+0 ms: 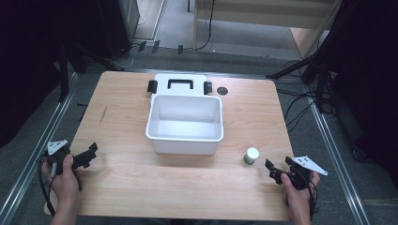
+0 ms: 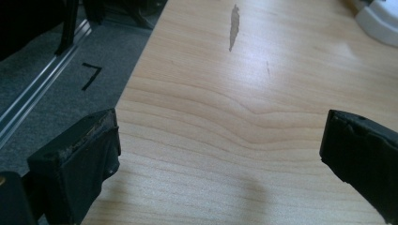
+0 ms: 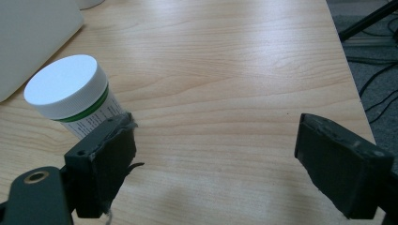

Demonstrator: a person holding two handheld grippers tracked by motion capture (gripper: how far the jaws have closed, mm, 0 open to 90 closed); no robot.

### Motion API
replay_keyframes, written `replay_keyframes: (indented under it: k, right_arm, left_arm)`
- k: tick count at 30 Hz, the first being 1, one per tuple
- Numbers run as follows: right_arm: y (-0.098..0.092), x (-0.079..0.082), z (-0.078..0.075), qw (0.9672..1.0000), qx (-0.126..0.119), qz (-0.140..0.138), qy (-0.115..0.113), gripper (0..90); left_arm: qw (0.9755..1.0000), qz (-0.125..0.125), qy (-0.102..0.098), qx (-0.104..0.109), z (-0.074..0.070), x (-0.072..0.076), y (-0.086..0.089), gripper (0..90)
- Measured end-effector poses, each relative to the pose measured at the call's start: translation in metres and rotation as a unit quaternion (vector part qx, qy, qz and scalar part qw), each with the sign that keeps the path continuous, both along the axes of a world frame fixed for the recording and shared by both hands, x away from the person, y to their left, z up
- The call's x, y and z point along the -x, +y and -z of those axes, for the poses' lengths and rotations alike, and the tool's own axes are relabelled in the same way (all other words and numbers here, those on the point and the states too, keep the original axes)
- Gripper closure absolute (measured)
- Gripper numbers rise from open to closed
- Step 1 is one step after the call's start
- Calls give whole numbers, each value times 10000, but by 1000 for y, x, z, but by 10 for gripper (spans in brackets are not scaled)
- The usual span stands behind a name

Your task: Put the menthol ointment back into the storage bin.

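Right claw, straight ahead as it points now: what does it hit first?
Probably nothing: the right claw is open over bare table. The white-capped jar sits just beyond its left pad, off that line.

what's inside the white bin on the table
The white bin looks empty: bare white floor and inner walls show in the high view. Its near wall hides a thin strip of floor just behind it.

— What sits on the pale wooden counter (image 1: 126,187)?
— An open white plastic box (image 1: 185,123) mid-counter; its lid (image 1: 180,85) just behind; a small white-capped, green-banded jar (image 1: 251,156) at the box's front right.
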State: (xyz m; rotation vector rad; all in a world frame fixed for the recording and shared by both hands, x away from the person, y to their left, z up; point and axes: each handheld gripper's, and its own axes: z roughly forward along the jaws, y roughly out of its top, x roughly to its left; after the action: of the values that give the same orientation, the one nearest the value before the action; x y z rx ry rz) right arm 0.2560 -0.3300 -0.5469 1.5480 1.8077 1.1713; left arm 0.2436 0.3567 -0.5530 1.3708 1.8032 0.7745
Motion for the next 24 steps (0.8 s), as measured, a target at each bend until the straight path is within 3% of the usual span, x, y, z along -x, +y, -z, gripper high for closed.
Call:
replay_keyframes:
  k: [4, 5, 7, 10, 12, 14, 15, 16, 17, 18, 19, 20, 21, 22, 23, 24]
  right_arm:
    - [-3, 0, -1, 9998, -160, -10, 71, 140]
    - [-6, 0, -2, 9991, -361, -51, 201, 140]
    - [-7, 1, -4, 9990, -354, -54, 254, 141]
    - [-11, -1, -14, 9982, -296, -24, 514, 143]
    - [-12, -4, -22, 9972, -258, -146, 684, 144]
    - [-9, -7, -31, 9954, -3, -332, 900, 142]
    - [-9, -7, -31, 9954, -3, -332, 900, 142]
    - [-4, -12, -39, 9912, 384, -474, 1172, 141]
    - [0, -14, -44, 9885, 601, -565, 1271, 141]
    - [0, -14, -44, 9885, 601, -565, 1271, 141]
    - [3, -15, -47, 9858, 711, -645, 1379, 140]
    - [10, -20, -56, 9776, 994, -895, 1626, 139]
    - [14, -21, -59, 9744, 1115, -984, 1684, 139]
    - [14, -21, -59, 9744, 1115, -984, 1684, 139]
    - [20, -26, -63, 9681, 1272, -1116, 1850, 139]
    - [23, -29, -64, 9646, 1367, -1175, 1924, 140]
  left_arm:
    - [9999, 10, -24, -136, 0, -2, -4, 0]
    - [9998, 16, -30, -179, -1, -2, -5, 0]
    - [9997, 17, -39, -258, -1, -1, -7, 0]
    - [9995, 56, -39, -303, -1, 1, -8, 0]
    - [9994, 127, -28, -330, -1, 1, -9, 0]
    - [9993, 142, -32, -355, -1, 1, -10, 0]
    - [9991, 159, -42, -379, -1, 1, -10, 0]
    - [9990, 188, -40, -394, -1, 1, -11, 0]
    - [9990, 204, -43, -396, -1, 1, -12, 0]
    - [9990, 204, -43, -396, -1, 1, -12, 0]
    - [9990, 194, -50, -398, -1, 1, -12, 0]
    - [9990, 194, -46, -395, -1, 1, -12, 0]
    - [9991, 203, -49, -366, -1, 1, -11, 0]
    - [9991, 203, -49, -366, -1, 1, -11, 0]
    - [9991, 228, -93, -348, -1, 2, -11, 0]
    - [9991, 249, -83, -340, -1, 2, -11, 0]
